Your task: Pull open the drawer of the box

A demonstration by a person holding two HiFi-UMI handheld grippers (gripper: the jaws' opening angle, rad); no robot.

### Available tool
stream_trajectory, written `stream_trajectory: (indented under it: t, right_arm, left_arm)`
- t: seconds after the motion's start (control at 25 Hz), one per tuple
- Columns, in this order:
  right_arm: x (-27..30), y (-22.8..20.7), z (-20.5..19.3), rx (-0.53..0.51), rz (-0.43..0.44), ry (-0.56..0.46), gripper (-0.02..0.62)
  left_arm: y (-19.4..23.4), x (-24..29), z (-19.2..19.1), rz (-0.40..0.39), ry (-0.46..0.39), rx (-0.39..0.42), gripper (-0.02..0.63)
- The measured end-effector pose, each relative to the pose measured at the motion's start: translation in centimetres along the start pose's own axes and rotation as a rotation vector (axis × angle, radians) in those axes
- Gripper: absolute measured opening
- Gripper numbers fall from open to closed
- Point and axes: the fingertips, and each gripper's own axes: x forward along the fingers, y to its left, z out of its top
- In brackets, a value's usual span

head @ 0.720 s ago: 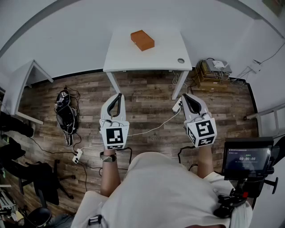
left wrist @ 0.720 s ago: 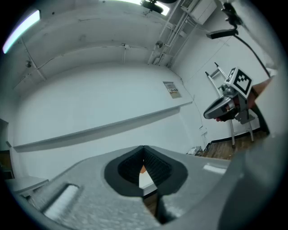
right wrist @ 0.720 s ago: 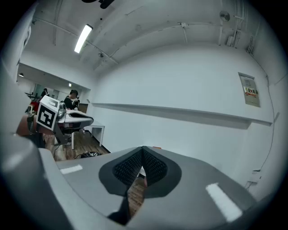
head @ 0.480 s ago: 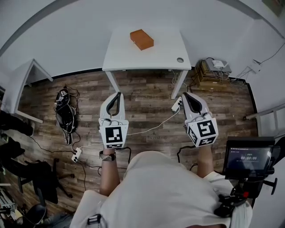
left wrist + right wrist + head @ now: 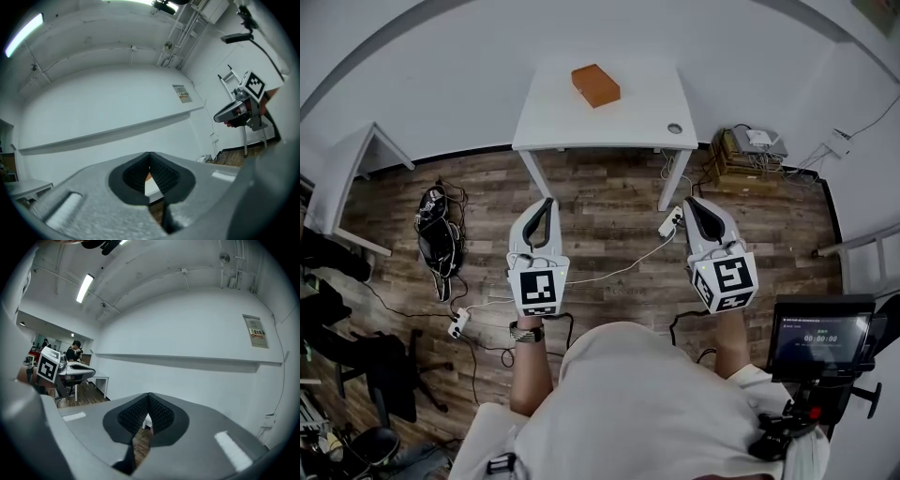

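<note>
Lowest in the head view, the two hand-held grippers are held out roughly level over the wooden floor (image 5: 609, 202). The left hand-held gripper (image 5: 548, 202) is left of centre and the right hand-held gripper (image 5: 690, 202) is right of centre. Both have their jaws closed together on nothing, and each gripper view confirms it.

The step in hand looks like the approach. It would go best by closing on the table squarely and parting one pair of jaws before reaching. The other gripper would probably need to steady the box so it does not slide while the drawer is pulled.

A white cable (image 5: 619, 270) and a power strip (image 5: 667, 223) lie on the floor just past the grippers and could be tripped on. A dark bag (image 5: 436, 246) sits at the left and a small screen (image 5: 817, 330) at the lower right.

Farther up stands the white table (image 5: 572, 131). The orange box (image 5: 595, 84) lies on it in the upper centre, well apart from both grippers. Its drawer front is too small to make out.
</note>
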Motion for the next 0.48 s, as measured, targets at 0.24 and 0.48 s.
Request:
stream_trajectory:
  t: [0.24, 0.48]
  right_arm:
    - [0.8, -1.4, -2.1, -0.005, 0.050, 0.027, 0.002]
    - [0.5, -0.5, -2.8, -0.007, 0.068, 0.056, 0.002]
  left_arm:
    - [-2.2, 1.2, -0.6, 0.028, 0.029, -0.011, 0.000]
    - [-2.4, 0.2, -1.5, 0.033, 0.065, -0.024, 0.000]
